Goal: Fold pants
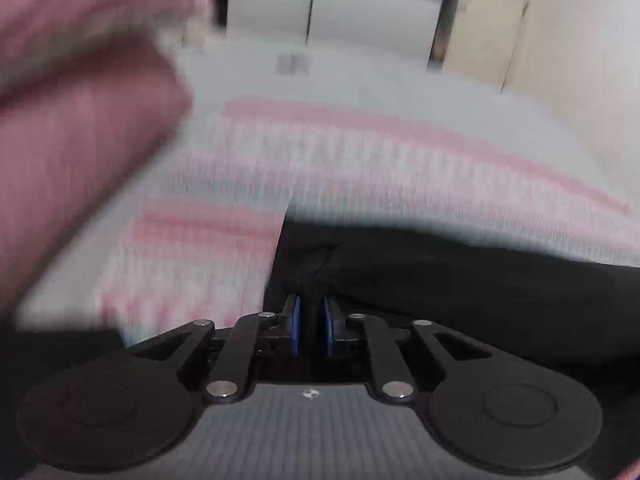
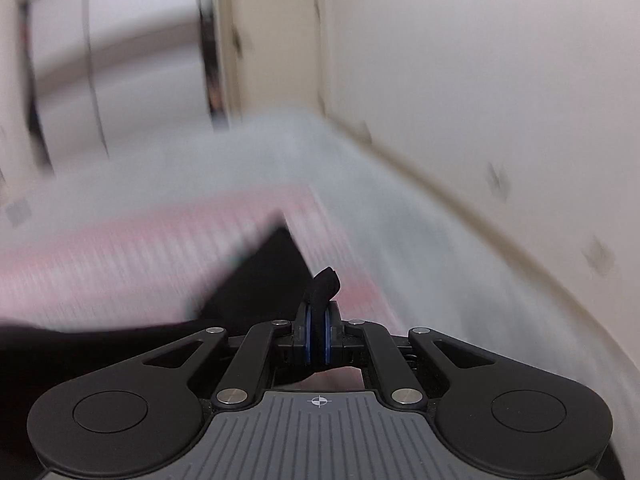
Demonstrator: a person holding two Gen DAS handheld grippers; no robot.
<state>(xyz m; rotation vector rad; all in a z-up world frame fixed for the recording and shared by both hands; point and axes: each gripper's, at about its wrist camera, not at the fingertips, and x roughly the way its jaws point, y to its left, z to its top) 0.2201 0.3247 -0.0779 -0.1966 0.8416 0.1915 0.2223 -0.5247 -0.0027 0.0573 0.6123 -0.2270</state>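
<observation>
The black pants (image 1: 460, 280) lie over a pink-and-white striped bed cover, and the pictures are blurred by motion. In the left wrist view my left gripper (image 1: 312, 304) has its blue pads close together with a bunched fold of the black cloth between them. The rest of the pants spreads away to the right. In the right wrist view my right gripper (image 2: 318, 312) is shut on an edge of the pants (image 2: 264, 272). A small black tuft of the cloth sticks up past the pads, and the cloth trails off to the left.
The striped bed cover (image 1: 360, 152) fills the middle ground. A pink folded blanket or pillow (image 1: 80, 100) sits at the left. A cream wall (image 2: 480, 80) runs along the bed's right side. Pale cabinet panels (image 1: 520, 20) and a grey door stand beyond the far end.
</observation>
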